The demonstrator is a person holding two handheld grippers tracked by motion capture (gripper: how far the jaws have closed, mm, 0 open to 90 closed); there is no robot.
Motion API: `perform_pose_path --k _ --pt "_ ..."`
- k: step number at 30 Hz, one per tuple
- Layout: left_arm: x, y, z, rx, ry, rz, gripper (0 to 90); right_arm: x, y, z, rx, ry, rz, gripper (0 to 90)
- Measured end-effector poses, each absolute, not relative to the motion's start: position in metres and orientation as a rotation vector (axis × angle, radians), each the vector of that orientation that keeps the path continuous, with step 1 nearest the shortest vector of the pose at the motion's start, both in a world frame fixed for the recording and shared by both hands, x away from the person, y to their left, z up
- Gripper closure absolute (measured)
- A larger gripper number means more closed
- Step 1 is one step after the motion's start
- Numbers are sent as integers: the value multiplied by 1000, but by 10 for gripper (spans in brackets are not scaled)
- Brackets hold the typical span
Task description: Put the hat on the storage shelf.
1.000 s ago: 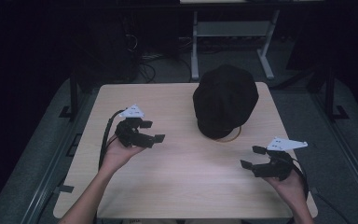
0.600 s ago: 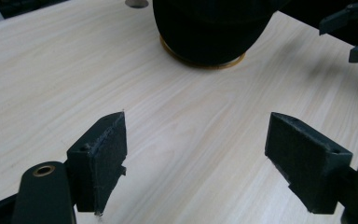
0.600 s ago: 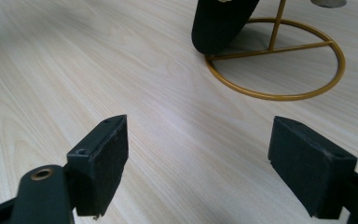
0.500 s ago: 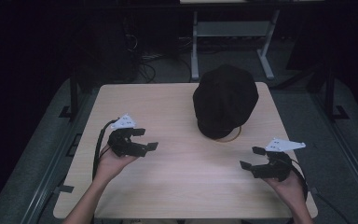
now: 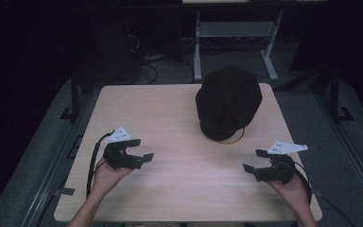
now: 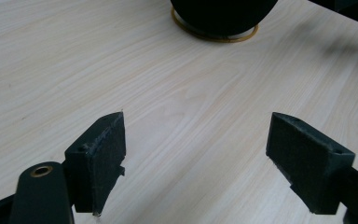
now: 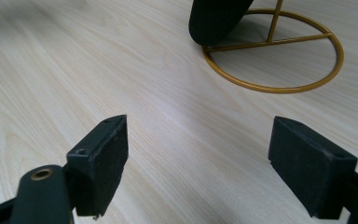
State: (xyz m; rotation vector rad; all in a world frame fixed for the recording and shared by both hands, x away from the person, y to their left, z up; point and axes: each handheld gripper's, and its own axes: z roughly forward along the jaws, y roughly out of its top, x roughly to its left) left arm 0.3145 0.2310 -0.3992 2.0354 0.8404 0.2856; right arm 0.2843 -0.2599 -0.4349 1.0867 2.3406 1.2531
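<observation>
Wooden table (image 5: 170, 118), black hat (image 5: 228, 101) on gold stand (image 7: 279, 60), beyond both open tongs

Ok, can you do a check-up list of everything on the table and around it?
Surface: pale wooden table, bare in the middle.
Job's things: round black fabric hat sitting on a gold wire stand with a ring base, at the far right of the table.
Clutter: nothing seen.
Grippers: left tool open, jaws wide apart, holding nothing; right tool open, holding nothing. Both are near the person's edge, apart from the hat.
Cables: a black cable loops from the left tool; dark cables lie on the floor behind the table.
Surroundings: dark room, grey floor, a white metal frame beyond the table.
</observation>
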Motion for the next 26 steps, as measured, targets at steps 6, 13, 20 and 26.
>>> perform_pose_path --k 6,13,20,26 --pt "308 239 -409 2026 847 292 193 285 -258 -436 1096 2351 1237 197" --pt "300 247 -416 2030 861 283 187 285 -257 -436 1100 2344 1246 198" --pt "287 257 -429 2028 877 300 181 284 -258 -437 1103 2342 1254 198" --pt "285 254 -435 2012 877 301 175 282 -258 -436 1079 2341 1271 197"
